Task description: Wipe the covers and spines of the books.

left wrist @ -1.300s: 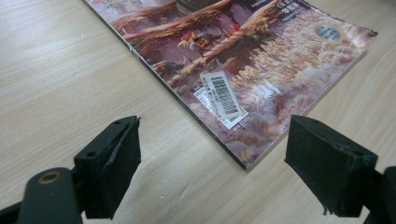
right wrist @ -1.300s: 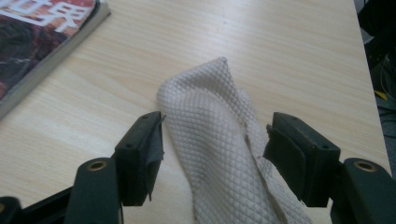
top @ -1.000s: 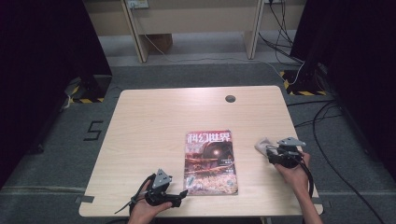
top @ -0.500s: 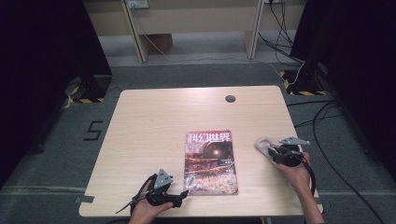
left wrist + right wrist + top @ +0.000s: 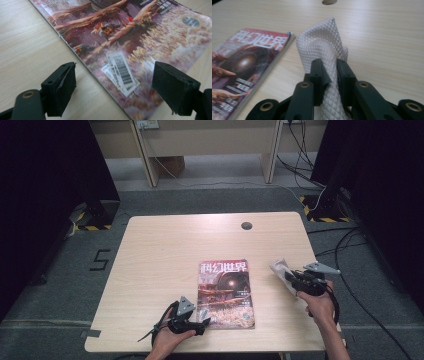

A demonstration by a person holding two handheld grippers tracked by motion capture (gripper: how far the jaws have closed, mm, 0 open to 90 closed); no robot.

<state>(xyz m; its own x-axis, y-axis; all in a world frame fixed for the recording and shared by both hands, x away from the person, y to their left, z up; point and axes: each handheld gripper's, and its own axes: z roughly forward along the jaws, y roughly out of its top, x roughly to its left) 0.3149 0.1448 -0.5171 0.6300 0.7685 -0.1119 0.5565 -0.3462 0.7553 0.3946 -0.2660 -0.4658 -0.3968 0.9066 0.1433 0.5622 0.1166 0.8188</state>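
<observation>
White cloth [image 5: 322, 47] is clamped in your right gripper [image 5: 329, 72], jaws just closing; left gripper [image 5: 113, 85] gapes at the magazine [image 5: 140, 37]. Next, wipe its cover.

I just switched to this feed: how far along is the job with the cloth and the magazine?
Done: the right gripper has just closed on the white cloth. In hand: the cloth is pinched, its top corner standing up beside the magazine. Left: the left gripper is open at the magazine's near corner, gripping nothing yet.

cloth [image 5: 322, 47]: off-white, diamond-quilted | magazine [image 5: 224, 292]: red-brown cover, white title | table [image 5: 165, 255]: pale woodgrain
</observation>
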